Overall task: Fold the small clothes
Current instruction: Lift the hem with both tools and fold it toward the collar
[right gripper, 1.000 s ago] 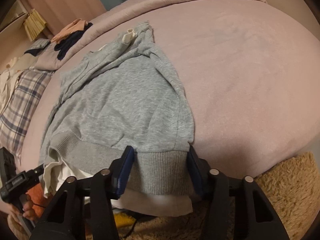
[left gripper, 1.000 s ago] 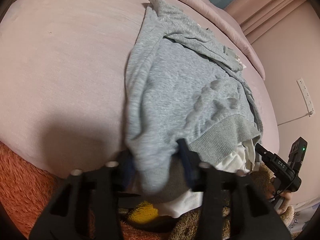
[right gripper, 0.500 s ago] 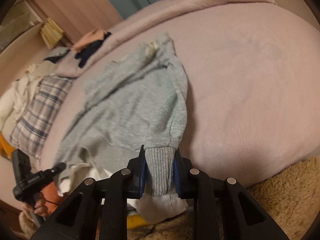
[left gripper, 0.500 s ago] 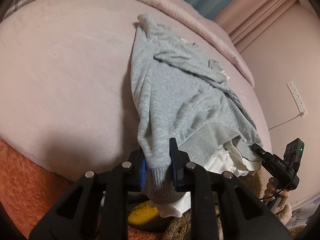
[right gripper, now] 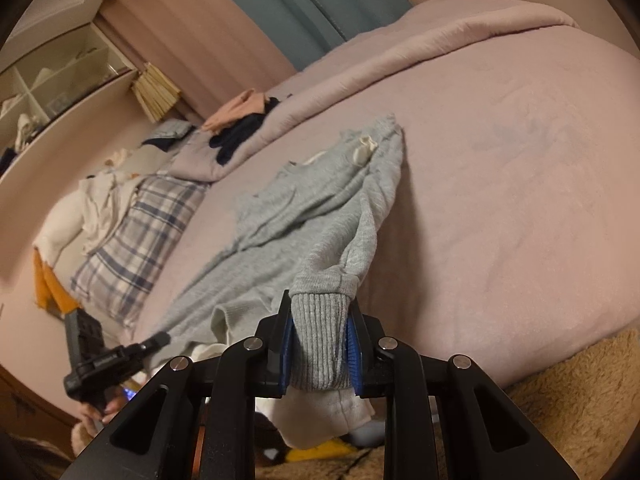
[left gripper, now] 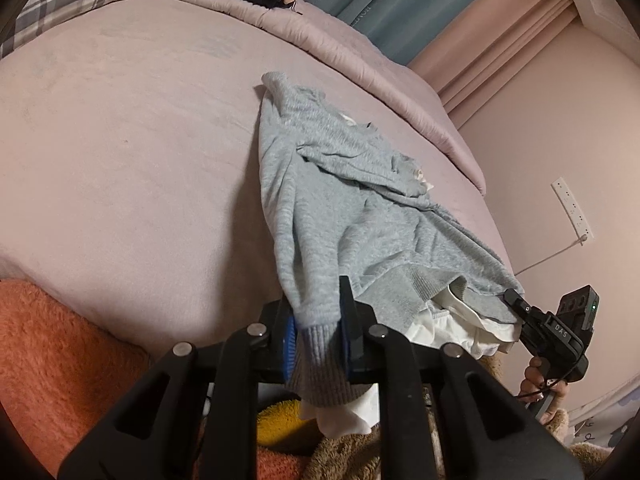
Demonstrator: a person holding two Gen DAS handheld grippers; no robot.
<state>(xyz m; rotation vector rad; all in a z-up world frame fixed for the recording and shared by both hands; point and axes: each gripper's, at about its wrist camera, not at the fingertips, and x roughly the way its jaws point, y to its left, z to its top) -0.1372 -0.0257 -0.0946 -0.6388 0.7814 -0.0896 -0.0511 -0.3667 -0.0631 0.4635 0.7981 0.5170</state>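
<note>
We see the bed (left gripper: 120, 152) as the largest thing here, its pink cover bare and wide to the left of the left gripper (left gripper: 318, 332) and again to the right of the right gripper (right gripper: 320, 344), so there is open room on both outer sides. Its near edge curves just below both grippers, with an orange rug (left gripper: 52, 344) under the left one and a brown furry rug (right gripper: 568, 400) under the right. Ahead, a folded pink duvet (left gripper: 360, 64) marks the far edge of the bed.

The grey sweater (left gripper: 332, 208) lies on the bed ahead of and between the two grippers, its ribbed hem pulled up off the cover. Each gripper pinches one hem corner between its blue pads, jaws pressed onto the cloth (white lining hangs beneath).

Against a second ago, both grippers have narrowed from a wide stance to this pinch and have lifted, and the hem, then flat at the edge of the bed, now bunches and rises.

Beyond, a plaid pillow (right gripper: 140, 232) lies left of the right gripper, with teal curtains (right gripper: 288, 4) and pink walls behind.
</note>
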